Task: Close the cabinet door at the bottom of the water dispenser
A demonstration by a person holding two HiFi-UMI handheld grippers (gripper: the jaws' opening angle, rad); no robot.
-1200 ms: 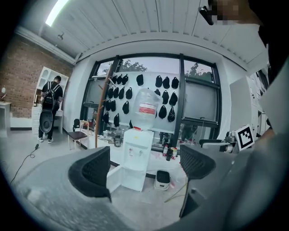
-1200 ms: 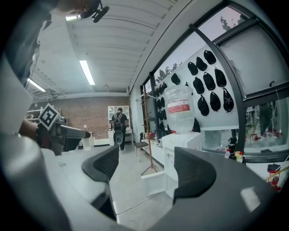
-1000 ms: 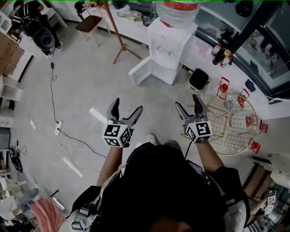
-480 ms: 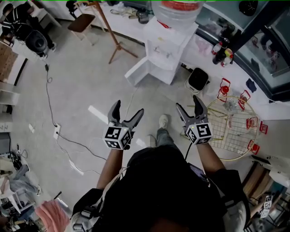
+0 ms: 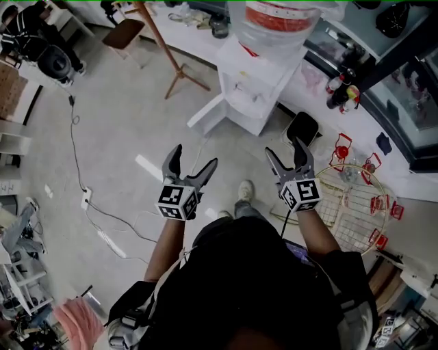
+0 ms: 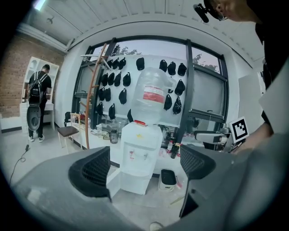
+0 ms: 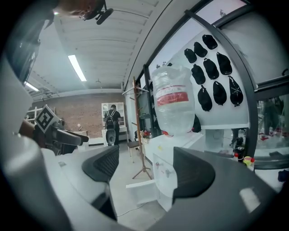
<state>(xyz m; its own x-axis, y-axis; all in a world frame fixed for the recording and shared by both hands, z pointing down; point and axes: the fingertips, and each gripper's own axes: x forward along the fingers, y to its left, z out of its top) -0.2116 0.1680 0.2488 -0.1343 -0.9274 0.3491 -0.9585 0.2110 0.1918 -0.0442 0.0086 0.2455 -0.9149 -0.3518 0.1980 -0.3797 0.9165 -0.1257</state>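
A white water dispenser with a large clear bottle on top stands against the far counter. The cabinet door at its bottom hangs open, swung out to the left. In the left gripper view the dispenser shows between the jaws, with the open door low on its left. In the right gripper view the door juts out from the dispenser. My left gripper and right gripper are both open, empty, and well short of the dispenser.
A small white bin stands right of the dispenser. A round wire rack with red pieces sits at the right. A wooden coat stand and a chair stand to the left. Cables run across the grey floor. A person stands far off.
The person has stepped closer, so the dispenser looms larger and nearer at the top of the head view. Both grippers stay open and held out in front.
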